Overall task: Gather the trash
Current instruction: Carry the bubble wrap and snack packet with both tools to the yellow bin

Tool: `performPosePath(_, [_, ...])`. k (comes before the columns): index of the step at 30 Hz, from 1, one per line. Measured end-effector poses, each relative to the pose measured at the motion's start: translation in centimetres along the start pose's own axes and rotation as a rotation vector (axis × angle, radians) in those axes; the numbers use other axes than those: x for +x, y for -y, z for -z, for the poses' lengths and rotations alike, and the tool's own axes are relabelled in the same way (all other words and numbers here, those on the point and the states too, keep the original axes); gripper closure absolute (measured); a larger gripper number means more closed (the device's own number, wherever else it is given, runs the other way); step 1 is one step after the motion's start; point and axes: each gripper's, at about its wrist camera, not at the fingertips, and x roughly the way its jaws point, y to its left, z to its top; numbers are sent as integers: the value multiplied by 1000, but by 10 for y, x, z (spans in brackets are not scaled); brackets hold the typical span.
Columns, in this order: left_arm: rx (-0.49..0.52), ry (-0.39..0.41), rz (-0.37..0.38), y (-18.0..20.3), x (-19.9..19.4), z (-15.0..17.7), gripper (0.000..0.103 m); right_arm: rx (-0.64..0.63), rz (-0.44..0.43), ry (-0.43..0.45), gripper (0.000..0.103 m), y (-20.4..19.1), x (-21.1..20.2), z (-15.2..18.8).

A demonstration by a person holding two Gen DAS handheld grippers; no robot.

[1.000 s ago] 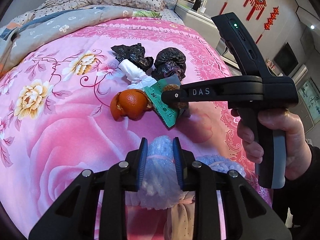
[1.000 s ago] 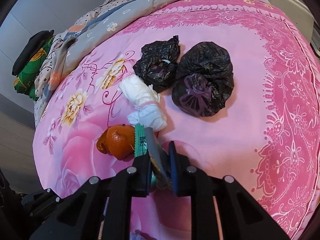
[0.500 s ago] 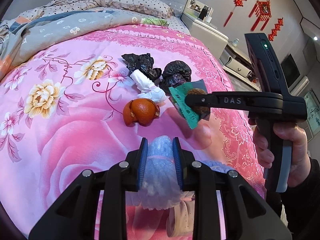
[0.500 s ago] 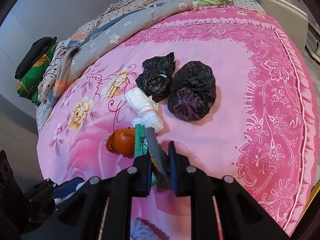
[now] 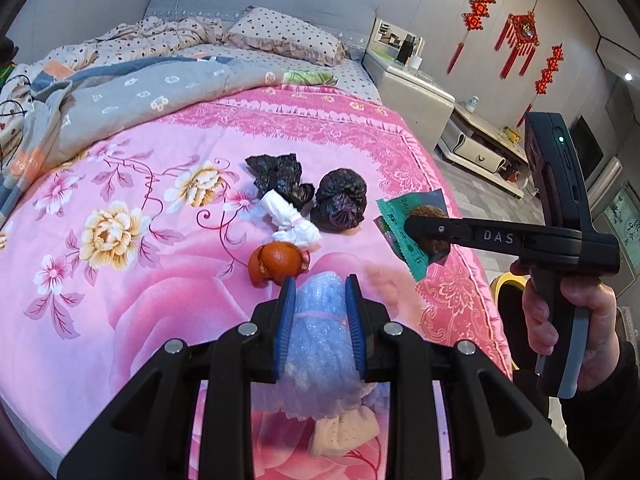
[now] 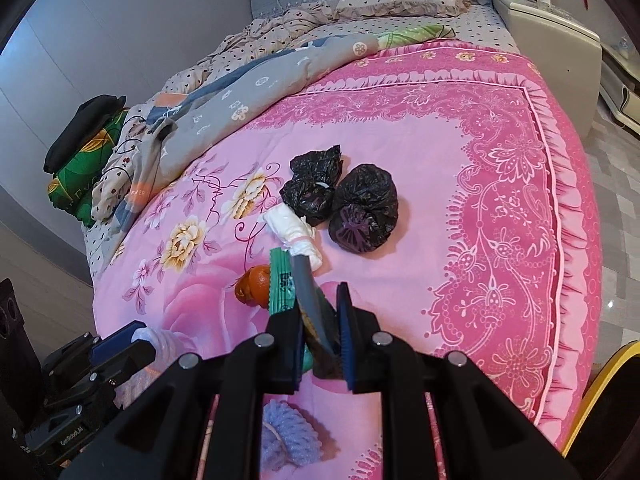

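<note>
While the left gripper point(image 5: 320, 286) is clamped on a roll of bubble wrap point(image 5: 320, 332), soft and knobbly and bluish white, its blue ribbed pads press the roll from both sides above the pink flowered quilt point(image 5: 120, 300). Just beyond its fingertips lies an orange peel point(image 5: 276, 262), curled and glossy. To the right of it, lifted off the quilt, the right gripper point(image 6: 320, 292) is closed on a flat green snack wrapper point(image 5: 404, 236) with a serrated edge; the wrapper stands on edge between the jaws, with a grey strip beside it. A hand point(image 5: 576, 320) grips the handle of this gripper.

Farther ahead of both grippers rests a white plastic bundle point(image 5: 290, 220), twisted and knotted, smooth in texture. Behind it, touching it, sits a crumpled black bag point(image 5: 280, 174), and just to the right of that a rounder black bag point(image 5: 342, 200), wrinkled and tied at the front. Far beyond, a grey blanket point(image 5: 160, 92) lies in folds, and a dotted pillow point(image 5: 284, 34) leans near the headboard.
</note>
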Motion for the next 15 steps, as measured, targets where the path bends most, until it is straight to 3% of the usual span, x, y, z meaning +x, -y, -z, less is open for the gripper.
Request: performPosePath(15, [75,69,36,72,-35,-18,79,34,21,125,89,34,-86,5])
